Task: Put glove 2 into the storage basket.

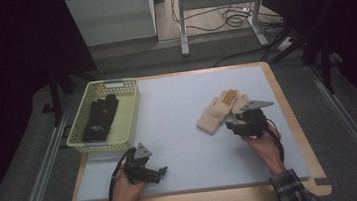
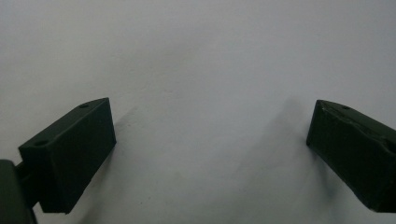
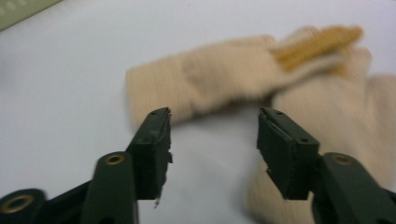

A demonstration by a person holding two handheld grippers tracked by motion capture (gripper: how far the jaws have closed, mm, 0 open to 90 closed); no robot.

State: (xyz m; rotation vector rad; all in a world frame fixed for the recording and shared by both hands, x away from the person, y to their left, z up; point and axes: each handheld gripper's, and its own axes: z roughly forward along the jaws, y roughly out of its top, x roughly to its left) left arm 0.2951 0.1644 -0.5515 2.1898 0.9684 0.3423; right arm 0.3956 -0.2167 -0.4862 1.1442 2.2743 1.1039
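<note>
Two cream knitted gloves [image 1: 220, 110] with orange-yellow fingertips lie overlapping on the pale blue mat [image 1: 184, 130], right of centre. My right gripper [image 1: 233, 125] hovers just at their near side. In the right gripper view its jaws [image 3: 214, 135] stand apart with nothing between them; one glove [image 3: 219, 79] lies just ahead and the other glove [image 3: 336, 112] is to the right, blurred. My left gripper [image 1: 160, 173] rests low over the mat's front left, wide open [image 2: 210, 135] above the bare mat [image 2: 201, 56]. A black glove [image 1: 100, 117] lies in a yellow-green basket [image 1: 82, 135].
The basket stands on the table's left side, at the mat's edge. The wooden table rim [image 1: 289, 119] frames the mat. Behind the table are metal legs [image 1: 182, 24] and loose cables [image 1: 228, 17] on the floor.
</note>
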